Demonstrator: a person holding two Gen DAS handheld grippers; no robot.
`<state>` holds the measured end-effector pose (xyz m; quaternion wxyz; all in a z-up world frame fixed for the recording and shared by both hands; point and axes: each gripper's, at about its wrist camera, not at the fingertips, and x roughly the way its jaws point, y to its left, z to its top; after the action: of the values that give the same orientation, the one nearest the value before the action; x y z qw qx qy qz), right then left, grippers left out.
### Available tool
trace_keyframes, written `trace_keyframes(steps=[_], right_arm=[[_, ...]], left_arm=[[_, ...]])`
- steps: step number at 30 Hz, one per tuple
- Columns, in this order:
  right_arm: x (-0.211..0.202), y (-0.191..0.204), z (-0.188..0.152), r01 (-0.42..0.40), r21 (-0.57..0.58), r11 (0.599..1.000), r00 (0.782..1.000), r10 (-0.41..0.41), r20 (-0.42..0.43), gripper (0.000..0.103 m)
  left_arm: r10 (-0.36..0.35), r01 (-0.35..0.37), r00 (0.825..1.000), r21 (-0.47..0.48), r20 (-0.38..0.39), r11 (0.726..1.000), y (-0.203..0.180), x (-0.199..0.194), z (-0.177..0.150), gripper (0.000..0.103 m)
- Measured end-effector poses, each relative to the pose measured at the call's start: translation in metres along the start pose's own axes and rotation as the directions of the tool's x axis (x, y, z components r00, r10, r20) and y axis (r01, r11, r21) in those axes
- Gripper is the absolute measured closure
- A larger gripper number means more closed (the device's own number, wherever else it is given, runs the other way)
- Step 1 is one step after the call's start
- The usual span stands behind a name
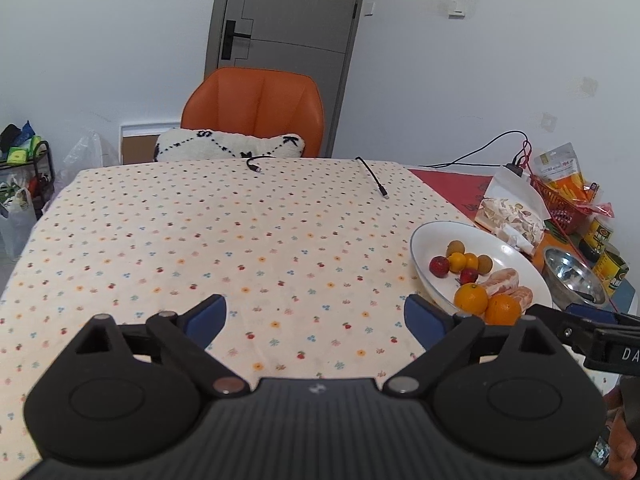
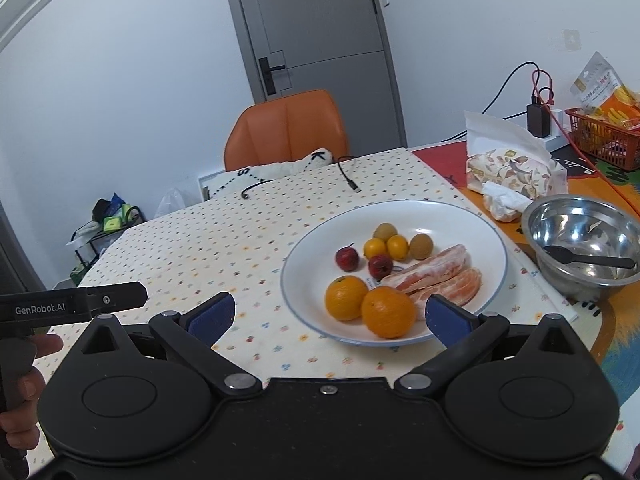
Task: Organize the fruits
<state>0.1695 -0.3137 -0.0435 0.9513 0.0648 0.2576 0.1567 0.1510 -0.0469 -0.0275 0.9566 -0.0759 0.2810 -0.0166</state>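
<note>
A: The table (image 2: pixel 224 240), spread with a dotted cloth, is seen from both wrists, and the biggest vessel on it is the white plate (image 2: pixel 472 220). What is carried in it?

B: Two whole oranges (image 2: pixel 387 312) are set at the near rim, touching each other. Just beside them peeled citrus segments (image 2: pixel 436 276) are laid. Two small red fruits (image 2: pixel 346 258) are placed toward the middle, and two little yellow fruits (image 2: pixel 397 247) are flanked by two olive-brown ones (image 2: pixel 421 245) at the far side.

A: And to the right of the plate?

B: A steel bowl (image 2: pixel 576 224) is parked just beside it; a black spoon (image 2: pixel 588 259) is rested inside. Well behind, a red basket (image 2: pixel 592 140) is packed with snack packets, and a floral tissue pack (image 2: pixel 508 172) is stood between basket and plate.

A: The grippers?

B: The right gripper (image 2: pixel 328 314) is held wide open over the plate's near edge, nothing pinched. The left gripper (image 1: pixel 316 312) is likewise spread wide above bare cloth, nothing gripped, with the plate off to its right.
</note>
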Motion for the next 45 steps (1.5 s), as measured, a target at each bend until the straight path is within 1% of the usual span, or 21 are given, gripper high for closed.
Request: trace_keyframes(steps=[5,12,24,36,45], right_arm=[[-0.007,0.010,-0.002,-0.017,-0.015,1.000,1.000,0.017,-0.012,0.000],[-0.022,0.021,-0.004,-0.042,-0.033,0.999,0.999,0.042,-0.007,0.000],[-0.050,0.033,-0.009,-0.070,-0.043,0.997,0.998,0.070,-0.001,0.000],[-0.072,0.046,-0.016,-0.101,-0.064,0.993,0.994,0.099,-0.036,0.000],[-0.088,0.052,-0.020,-0.125,-0.080,0.989,0.991,0.121,-0.060,0.000]], left_arm=[[0.024,-0.024,1.000,0.001,-0.007,1.000,0.004,-0.013,-0.003,0.005],[0.033,-0.033,0.999,0.002,-0.001,0.999,0.008,-0.034,-0.009,0.000],[0.036,-0.036,0.999,0.005,0.020,0.999,0.011,-0.067,-0.019,0.000],[0.060,-0.059,0.998,-0.004,0.028,0.998,0.021,-0.100,-0.030,0.000],[0.059,-0.058,0.997,-0.006,0.046,0.998,0.024,-0.123,-0.034,0.000]])
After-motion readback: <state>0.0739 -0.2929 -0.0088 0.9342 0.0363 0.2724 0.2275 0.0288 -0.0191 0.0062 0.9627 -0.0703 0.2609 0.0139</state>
